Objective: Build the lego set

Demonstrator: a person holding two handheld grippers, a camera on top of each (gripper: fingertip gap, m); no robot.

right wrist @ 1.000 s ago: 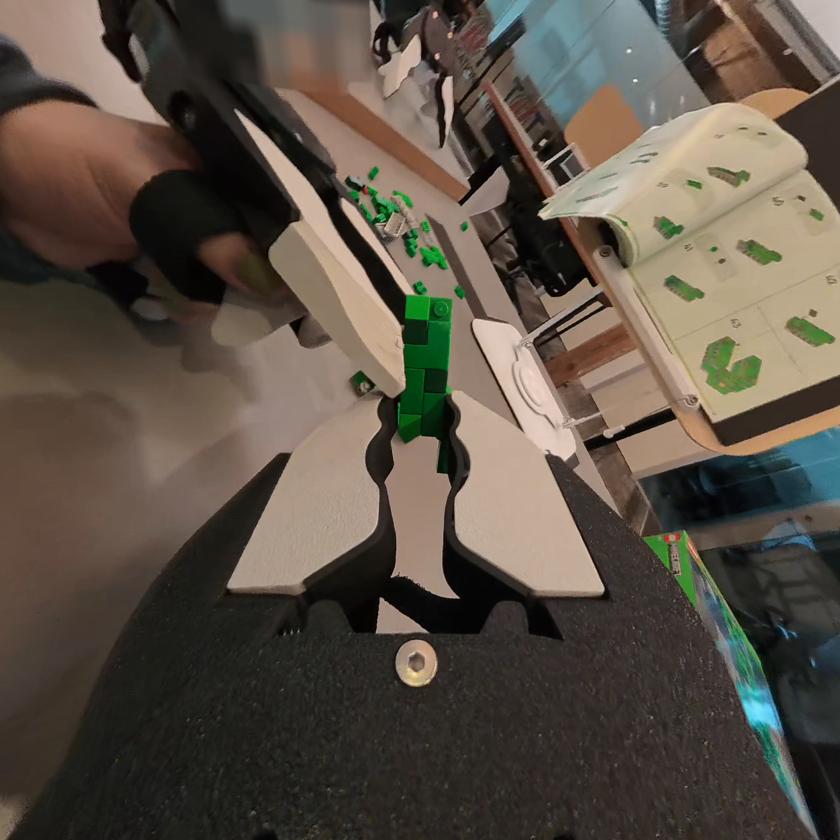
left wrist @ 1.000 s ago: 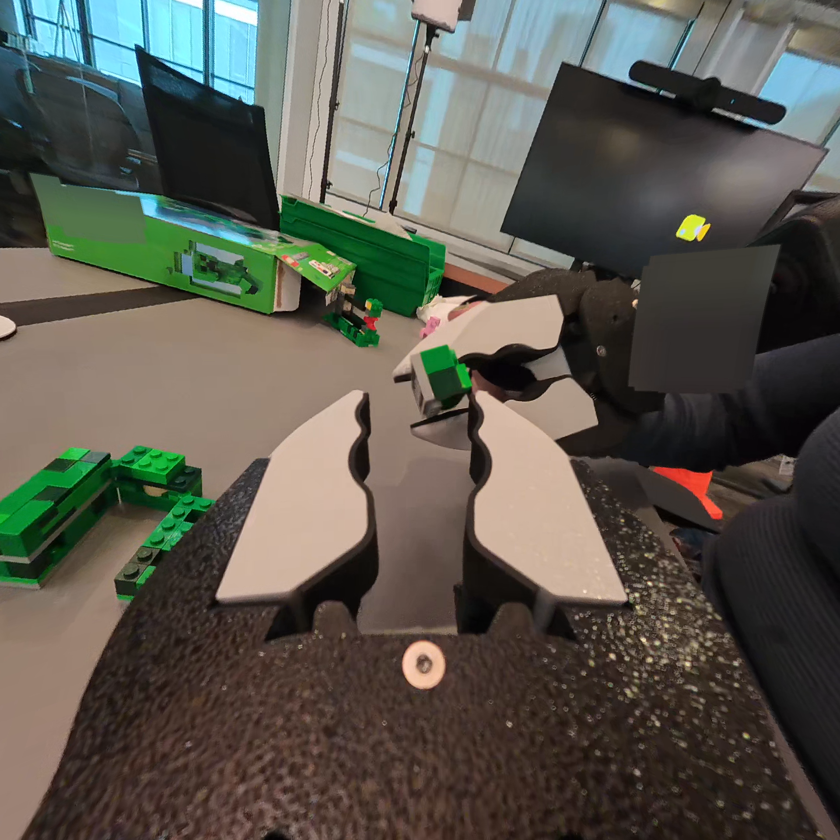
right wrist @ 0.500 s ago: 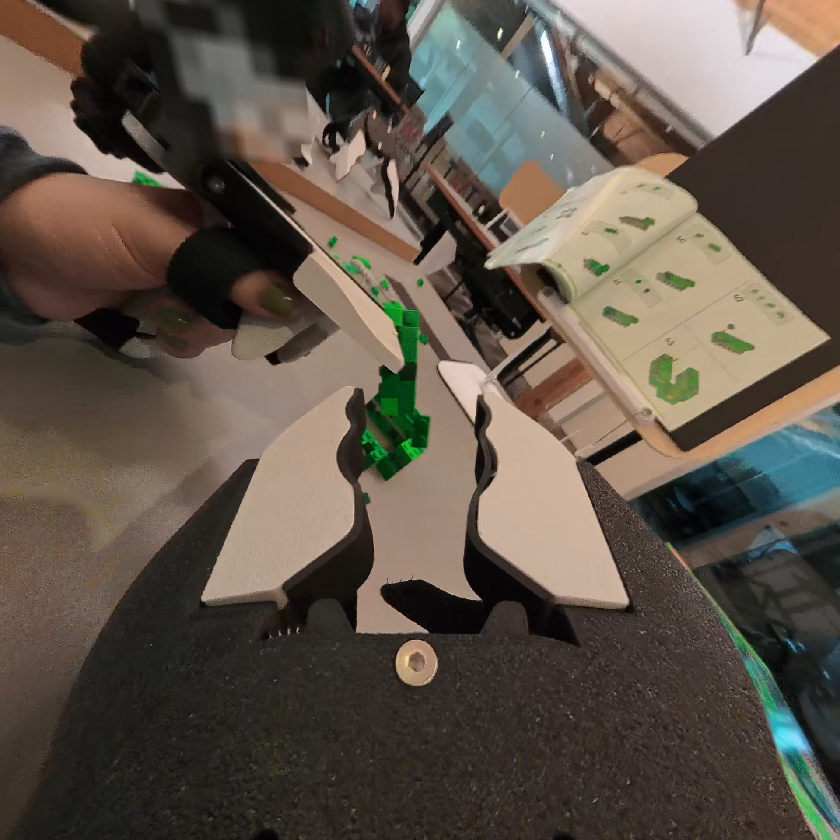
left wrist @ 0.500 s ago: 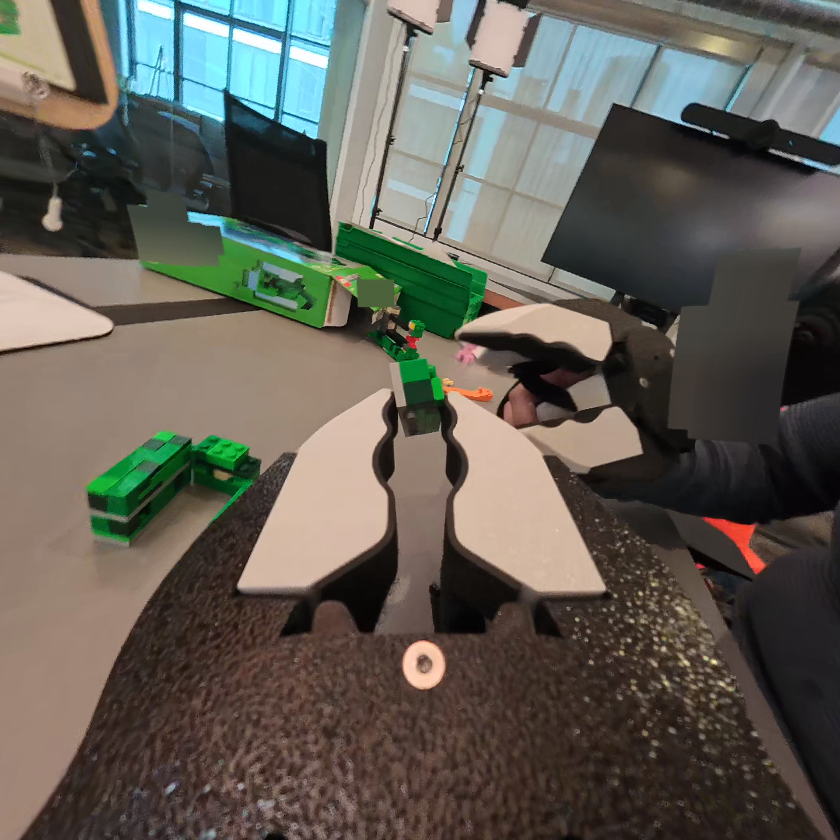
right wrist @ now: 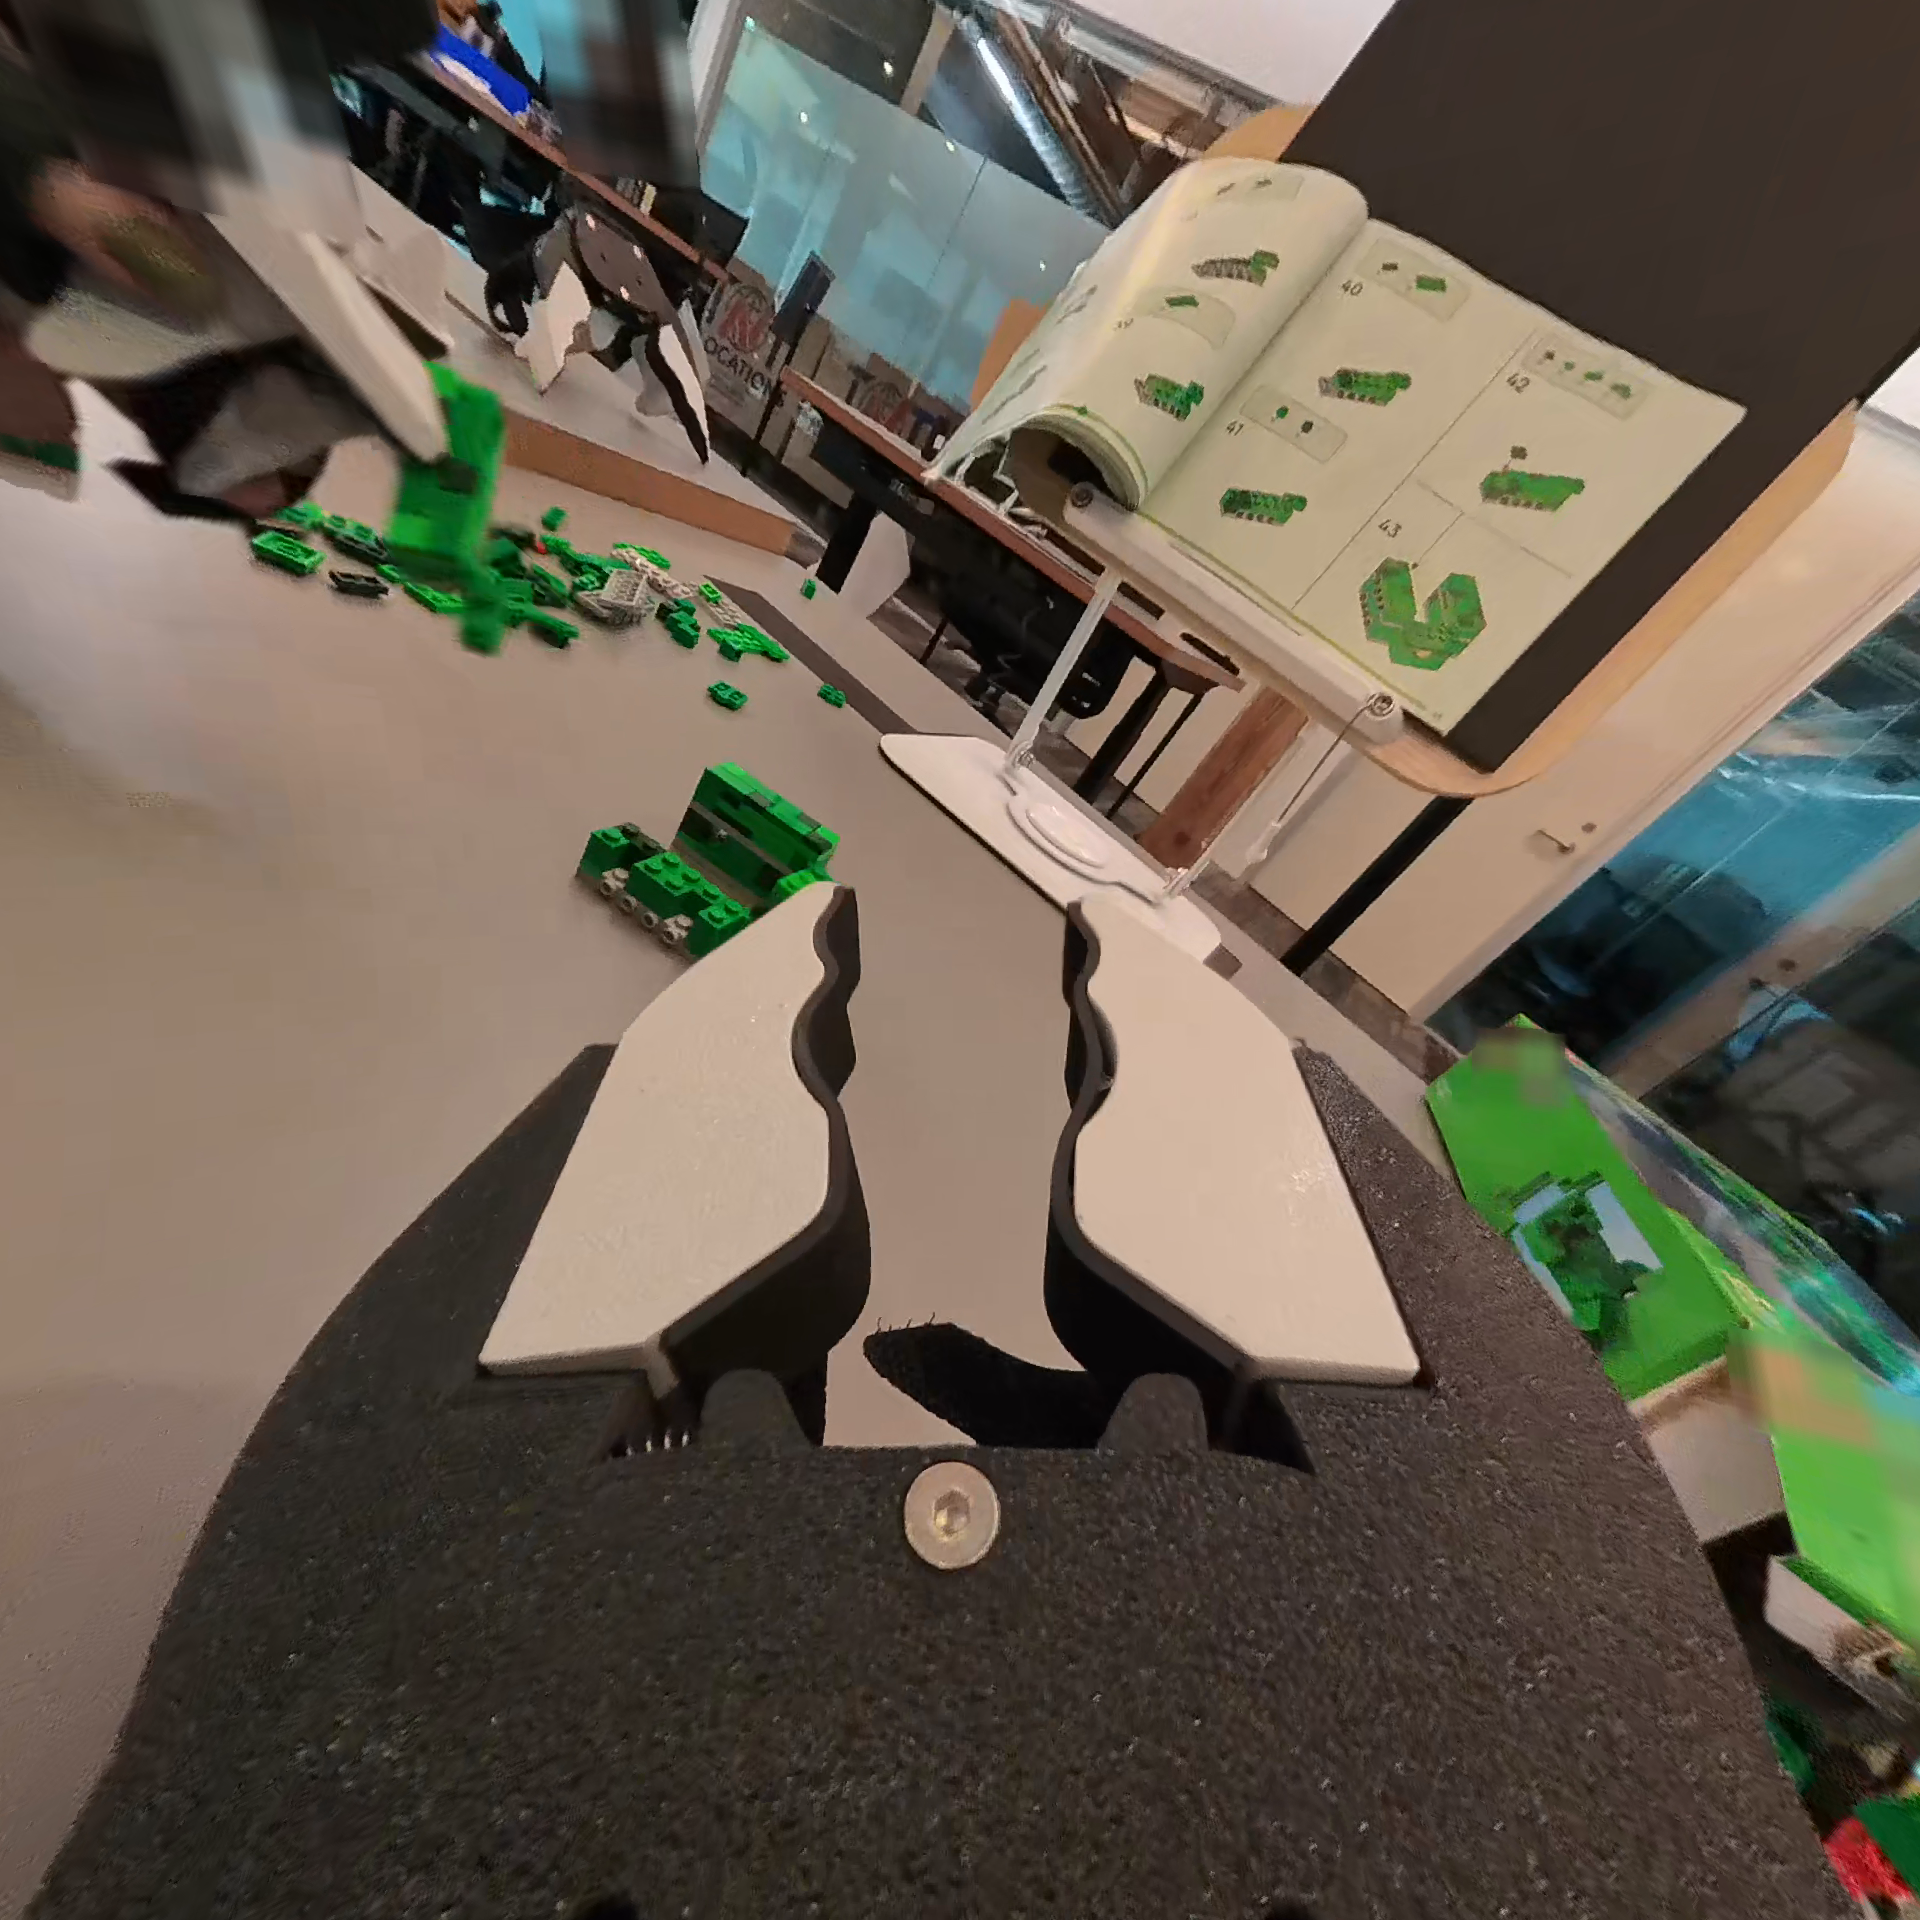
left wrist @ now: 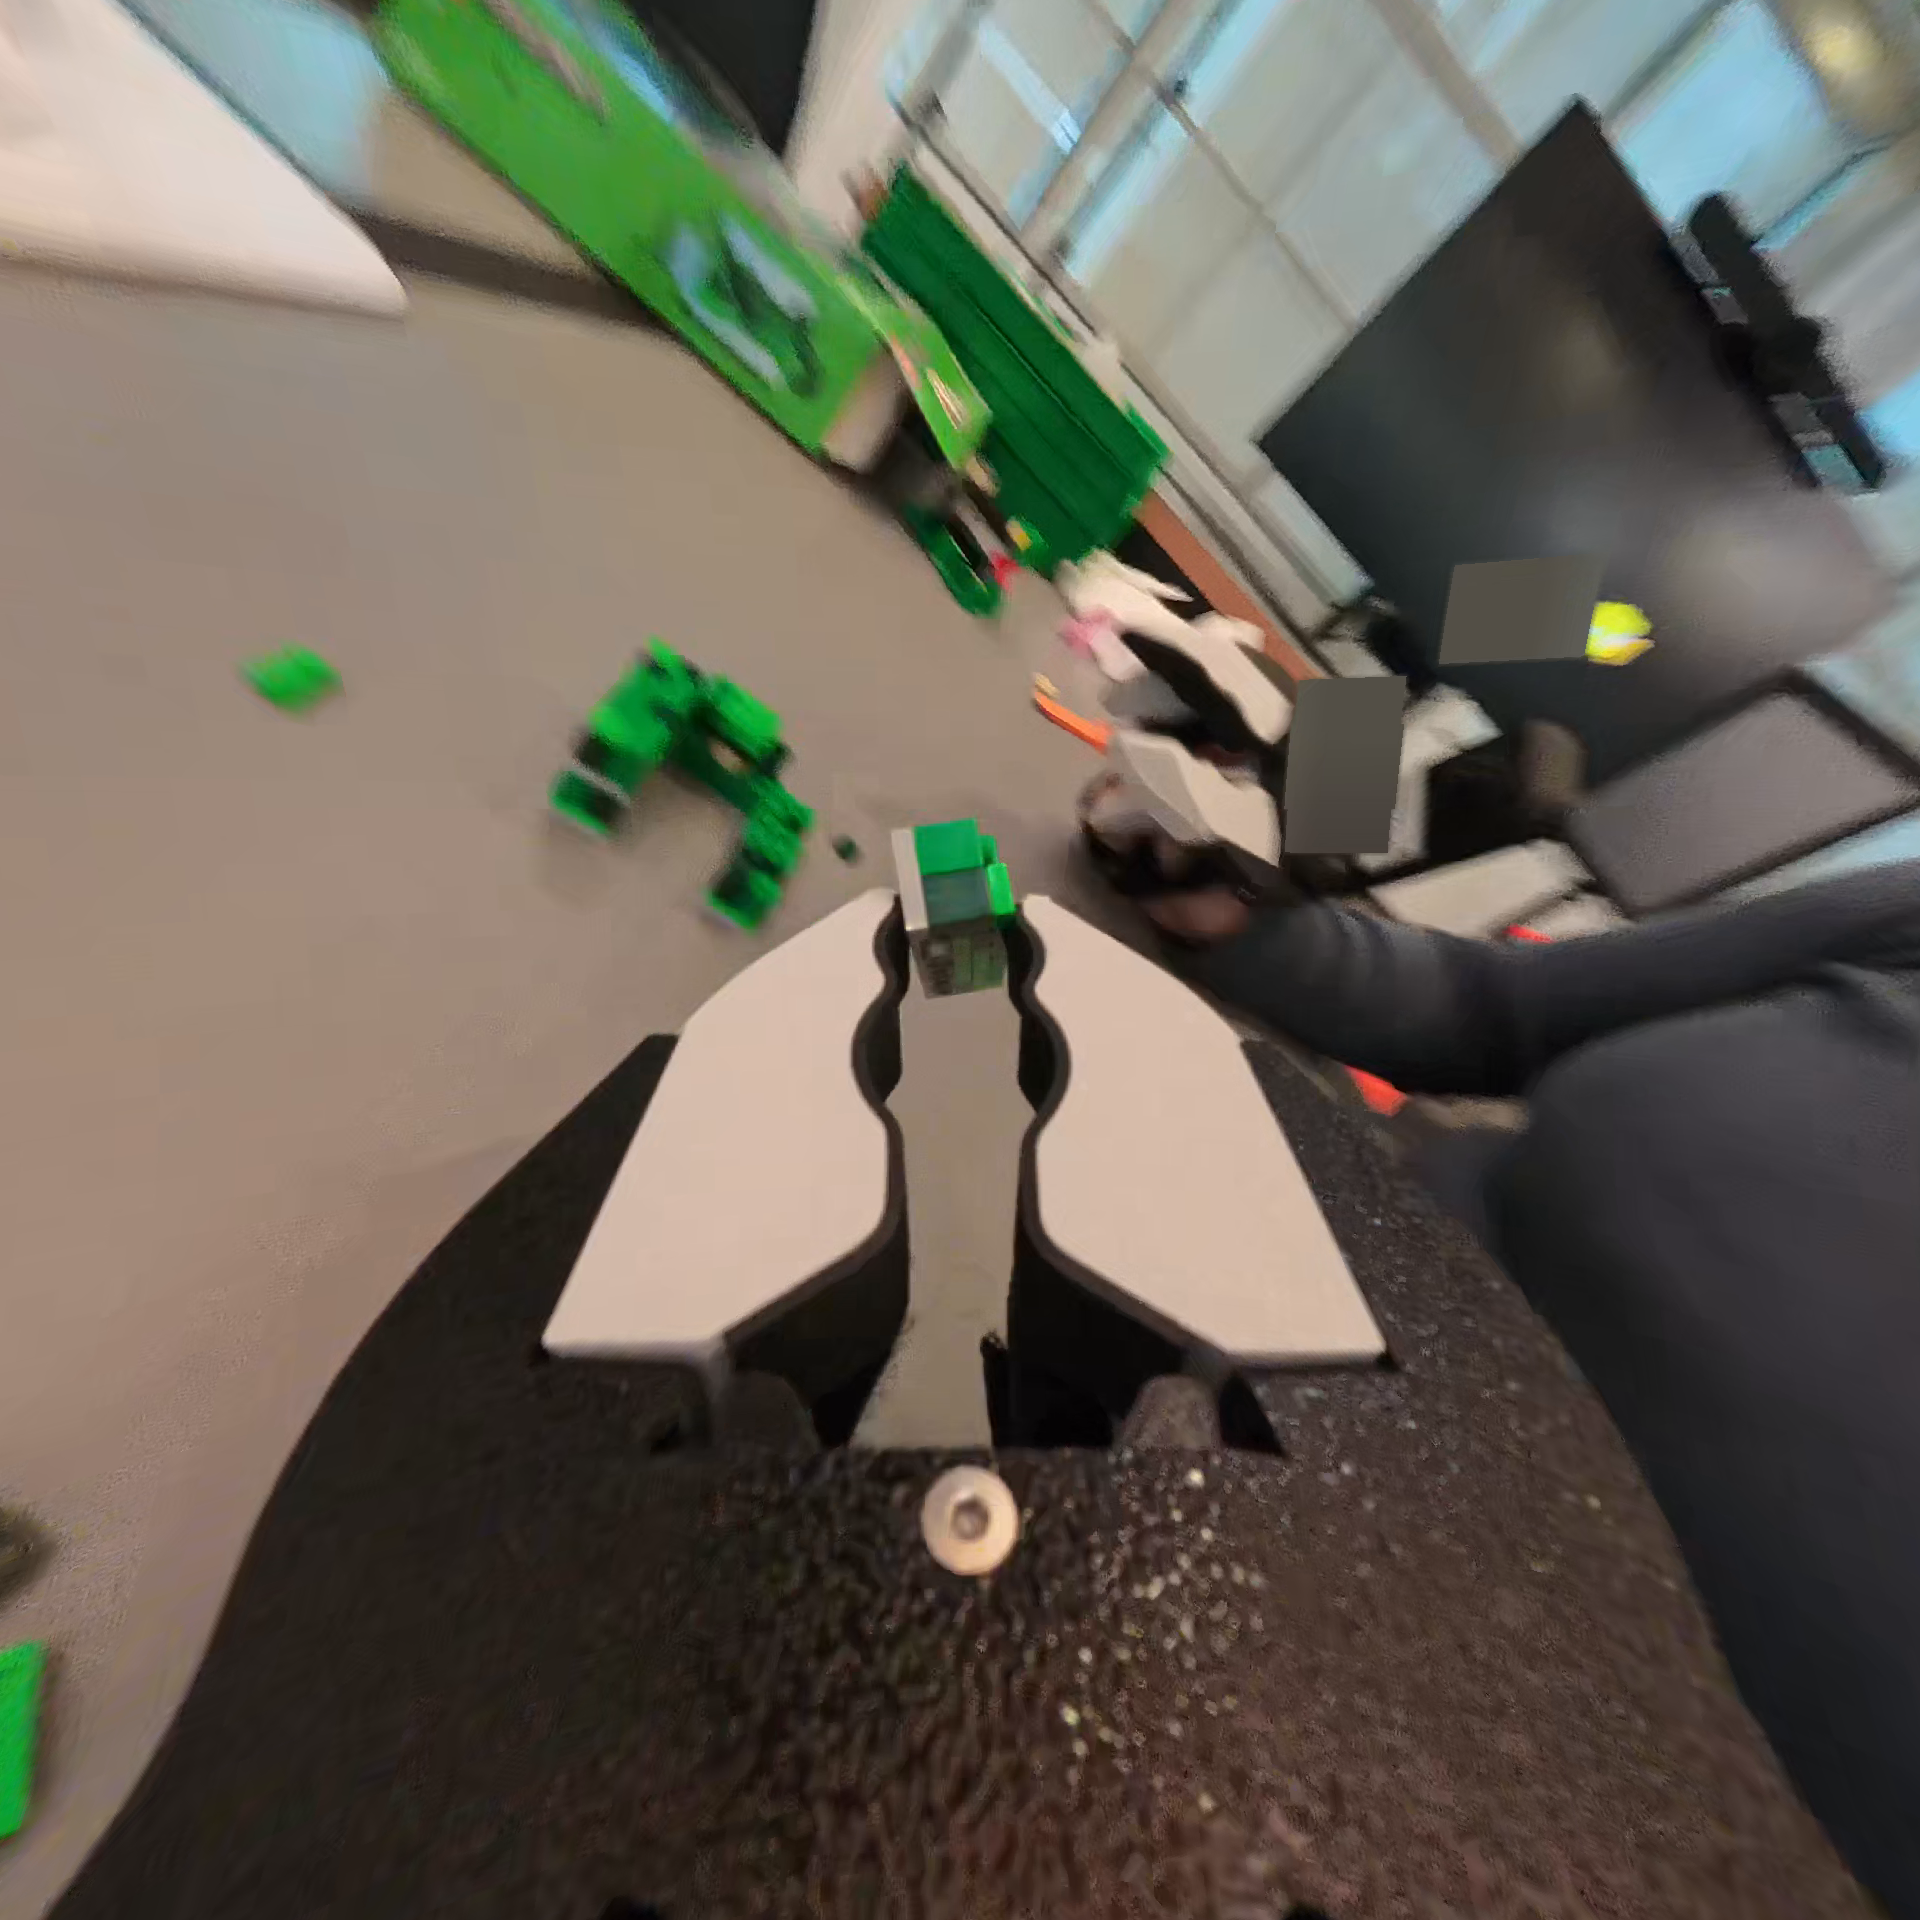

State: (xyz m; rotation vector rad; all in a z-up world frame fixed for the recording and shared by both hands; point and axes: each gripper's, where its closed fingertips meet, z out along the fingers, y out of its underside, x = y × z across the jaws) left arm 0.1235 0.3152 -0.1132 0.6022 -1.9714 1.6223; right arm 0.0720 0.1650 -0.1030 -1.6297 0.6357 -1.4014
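My left gripper (left wrist: 958, 914) is shut on a small green and grey lego stack (left wrist: 951, 902) and holds it above the grey table (left wrist: 312, 935). The stack also shows in the right wrist view (right wrist: 442, 488), held by the left gripper at the upper left. My right gripper (right wrist: 961, 920) is open and empty, low over the table; it also shows farther off in the left wrist view (left wrist: 1195, 769). A U-shaped green lego build (right wrist: 717, 857) lies on the table just left of my right gripper's tips; it also shows in the left wrist view (left wrist: 696, 774), blurred.
A pile of loose green and grey bricks (right wrist: 540, 582) lies farther back. An open instruction booklet (right wrist: 1351, 416) rests on a white stand (right wrist: 1029, 821). Green set boxes (left wrist: 748, 239) lie at the table's far side. A dark monitor (left wrist: 1538, 332) stands behind. Tip to tip, the grippers are about 15 cm apart.
The lego stack passed from my right gripper to my left one. My right gripper opened and drew away low over the table. My left gripper swung and tilted, still holding the stack.
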